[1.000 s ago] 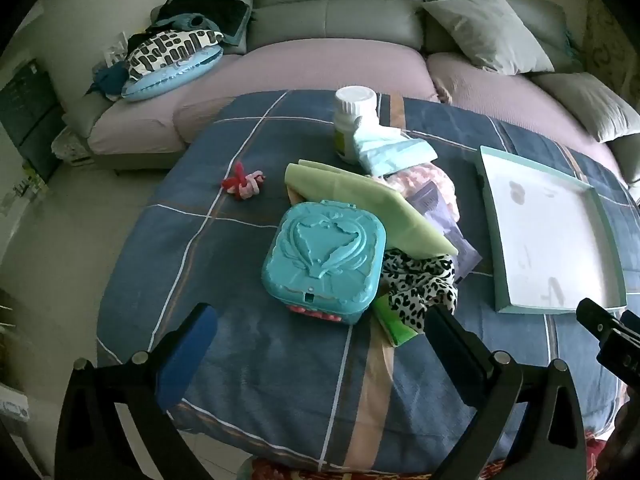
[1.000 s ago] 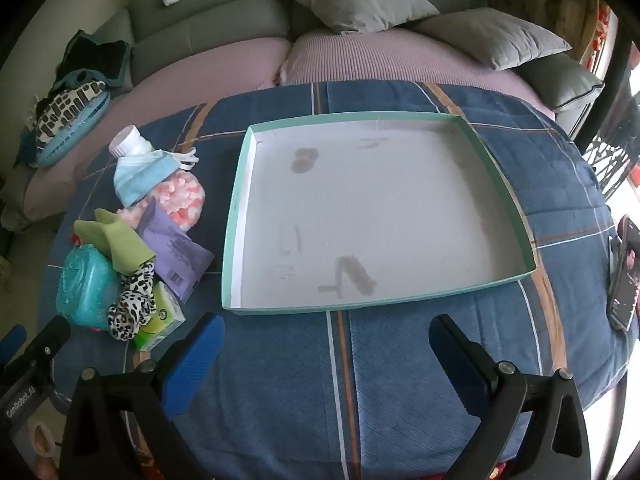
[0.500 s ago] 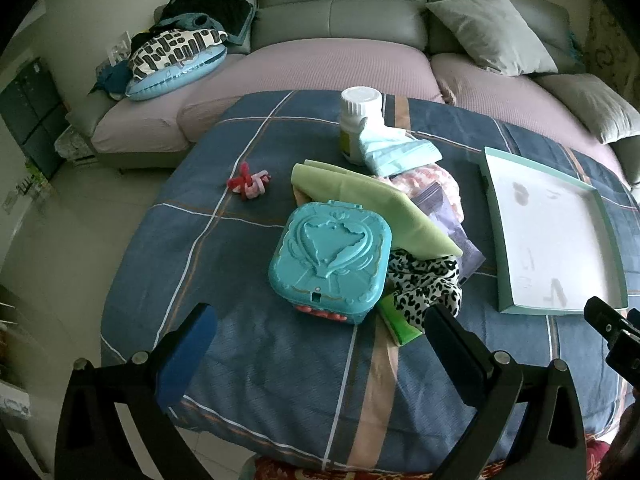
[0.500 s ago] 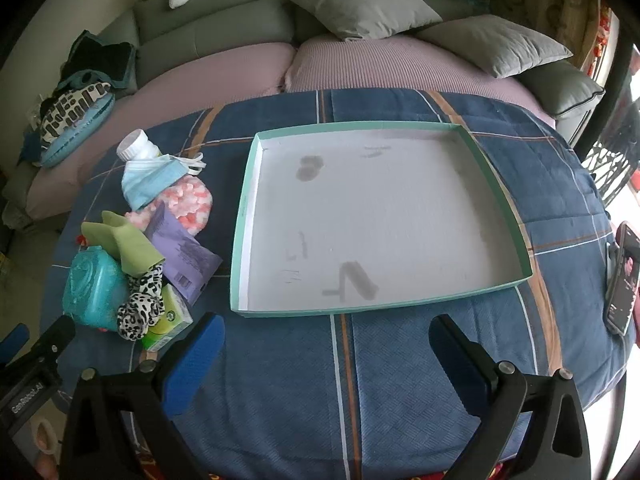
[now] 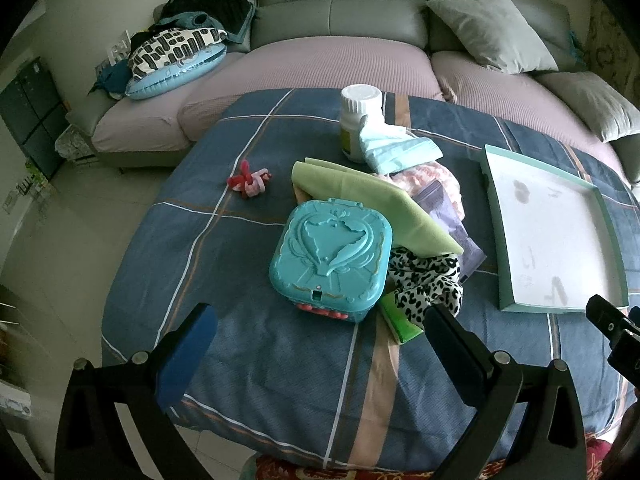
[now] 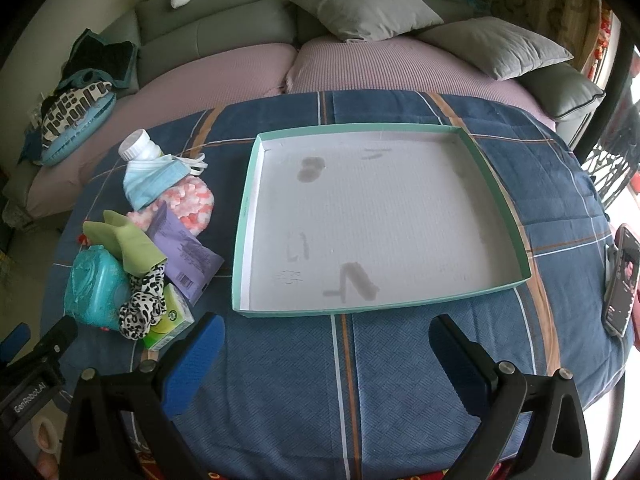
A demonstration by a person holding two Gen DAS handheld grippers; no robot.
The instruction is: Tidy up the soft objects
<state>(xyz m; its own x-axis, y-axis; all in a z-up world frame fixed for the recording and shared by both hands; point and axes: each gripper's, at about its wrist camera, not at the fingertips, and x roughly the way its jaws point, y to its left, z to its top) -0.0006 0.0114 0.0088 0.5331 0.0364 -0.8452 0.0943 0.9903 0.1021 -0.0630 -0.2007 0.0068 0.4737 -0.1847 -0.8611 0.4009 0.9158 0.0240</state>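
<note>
A heap lies on the blue checked cloth: a green folded cloth (image 5: 360,196), a leopard-print scrunchie (image 5: 424,280), a blue face mask (image 5: 396,148), a pink fluffy piece (image 6: 188,200), a teal plastic case (image 5: 332,264) and a purple packet (image 6: 188,256). A red-pink hair tie (image 5: 250,182) lies apart to the left. The teal-rimmed tray (image 6: 500,196) holds nothing. My left gripper (image 5: 316,332) hangs open just short of the case. My right gripper (image 6: 326,340) is open above the cloth, in front of the tray.
A white bottle (image 5: 358,114) stands behind the mask and a green carton (image 6: 168,320) lies under the scrunchie. A phone (image 6: 620,280) rests at the table's right edge. A sofa with grey cushions (image 6: 364,0) runs behind the table.
Both grippers have drawn back and up a little, so the heap and tray look slightly farther away. Nothing on the table has moved.
</note>
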